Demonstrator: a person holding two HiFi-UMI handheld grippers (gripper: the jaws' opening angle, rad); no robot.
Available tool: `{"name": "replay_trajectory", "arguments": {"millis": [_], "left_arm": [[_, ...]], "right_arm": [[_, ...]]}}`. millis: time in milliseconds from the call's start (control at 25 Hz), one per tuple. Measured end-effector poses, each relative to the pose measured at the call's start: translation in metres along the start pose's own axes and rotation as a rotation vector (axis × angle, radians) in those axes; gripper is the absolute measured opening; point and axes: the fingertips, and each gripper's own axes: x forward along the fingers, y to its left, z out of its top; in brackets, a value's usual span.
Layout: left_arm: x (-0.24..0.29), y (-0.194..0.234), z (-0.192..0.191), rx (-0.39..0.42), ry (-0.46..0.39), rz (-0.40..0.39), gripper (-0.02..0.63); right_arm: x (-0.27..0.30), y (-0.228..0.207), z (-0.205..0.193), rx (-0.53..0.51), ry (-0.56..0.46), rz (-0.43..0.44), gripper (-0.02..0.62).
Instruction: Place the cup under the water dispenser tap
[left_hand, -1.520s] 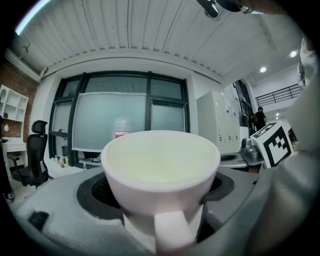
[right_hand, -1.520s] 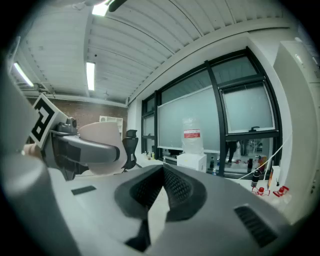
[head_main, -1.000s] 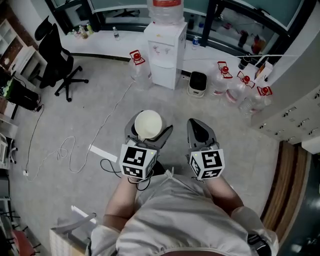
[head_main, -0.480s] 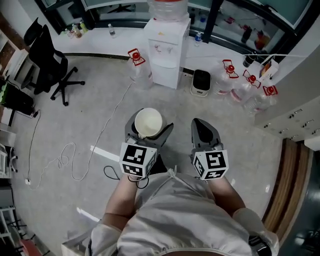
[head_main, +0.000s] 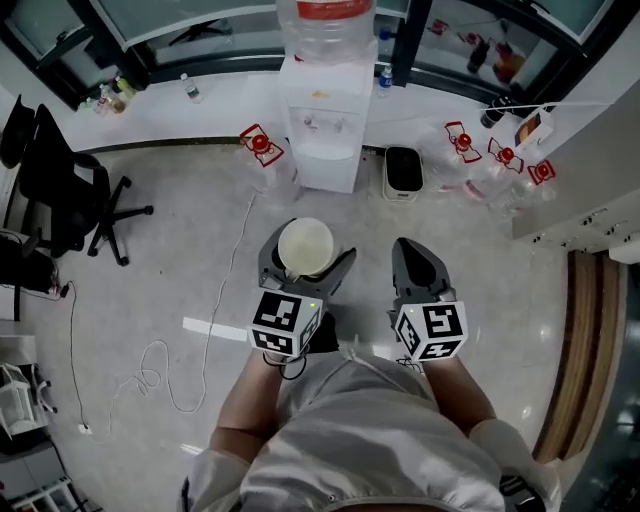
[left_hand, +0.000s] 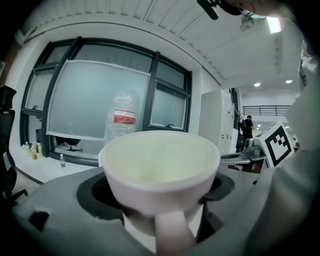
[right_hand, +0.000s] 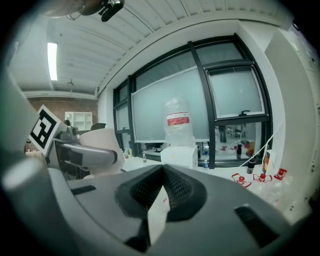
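A cream cup (head_main: 305, 245) sits upright between the jaws of my left gripper (head_main: 307, 258), which is shut on it. In the left gripper view the cup (left_hand: 160, 165) fills the middle, its handle toward the camera, and it looks empty. The white water dispenser (head_main: 323, 120) stands ahead against the window ledge, with a clear bottle (head_main: 325, 25) on top and its taps (head_main: 320, 124) facing me. My right gripper (head_main: 412, 248) hangs beside the left one, jaws together and holding nothing. The right gripper view shows the dispenser (right_hand: 179, 150) beyond the closed jaw tips (right_hand: 162, 170).
Large water bottles with red caps (head_main: 490, 165) lie right of the dispenser, one more (head_main: 262, 150) at its left. A black bin (head_main: 403, 170) stands beside it. An office chair (head_main: 60, 190), a floor cable (head_main: 150, 360) and a white strip (head_main: 215, 328) are at the left. Lockers (head_main: 590, 220) line the right.
The dispenser has come closer and more centred ahead as the person walks toward it. Both grippers keep their pose, with the cup still held in the left one.
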Motion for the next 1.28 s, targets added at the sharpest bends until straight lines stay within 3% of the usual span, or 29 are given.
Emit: {"name": "replay_trajectory", "arguments": {"millis": [280,520,840,1280], "left_arm": [[0.041,0.098,0.008,0.004,0.045,-0.093,0.434],[0.078,0.147,-0.020,-0.034,0.100,-0.119,0.434],[0.148,0.176,-0.105,-0.056,0.152,-0.126,0.434],[0.275,0.214,-0.222,-0.064,0.192,-0.080,0.434]], "right_arm": [[0.093,0.017,0.017,0.039,0.020,-0.099,0.026],[0.152,0.017,0.001,0.074,0.072,-0.131,0.026],[0.220,-0.015,-0.064,0.088,0.165,-0.128,0.026],[0.319,-0.076,-0.186,0.074,0.268,-0.079,0.026]]}}
